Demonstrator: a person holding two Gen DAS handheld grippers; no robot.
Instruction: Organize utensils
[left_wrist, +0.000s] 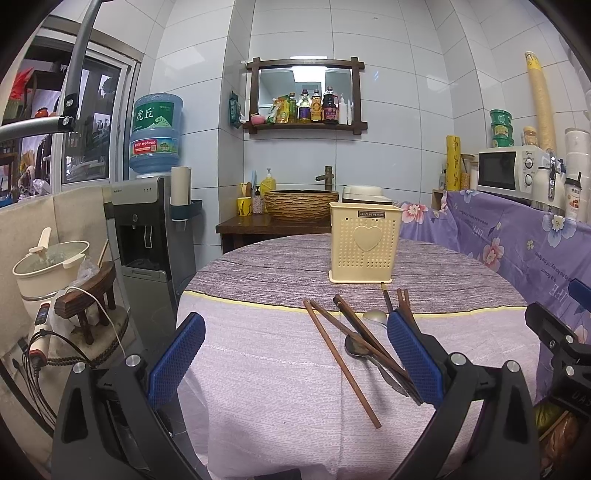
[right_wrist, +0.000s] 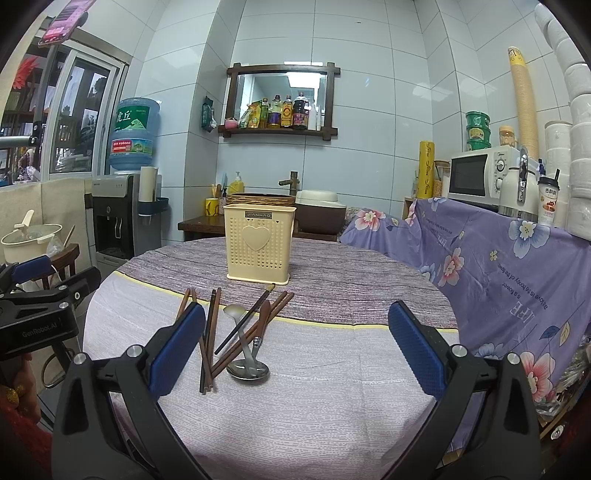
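Note:
A cream perforated utensil holder (left_wrist: 365, 243) (right_wrist: 259, 243) with a heart on its front stands upright on the round table. In front of it lies a loose pile of brown chopsticks (left_wrist: 340, 358) (right_wrist: 255, 332) and metal spoons (left_wrist: 356, 347) (right_wrist: 248, 369). My left gripper (left_wrist: 295, 358) is open above the near table, the pile beside its right finger. My right gripper (right_wrist: 295, 354) is open too, with the pile by its left finger. Neither holds anything. The left gripper's body (right_wrist: 37, 314) shows at the left edge of the right wrist view.
The round table (left_wrist: 280, 398) (right_wrist: 332, 398) carries a purple and lilac cloth. A floral cloth (right_wrist: 498, 269) covers a counter on the right with a microwave (right_wrist: 480, 177). A water dispenser (left_wrist: 147, 229), a pot (left_wrist: 51, 262) on a stool and a sink stand (left_wrist: 273, 221) lie behind.

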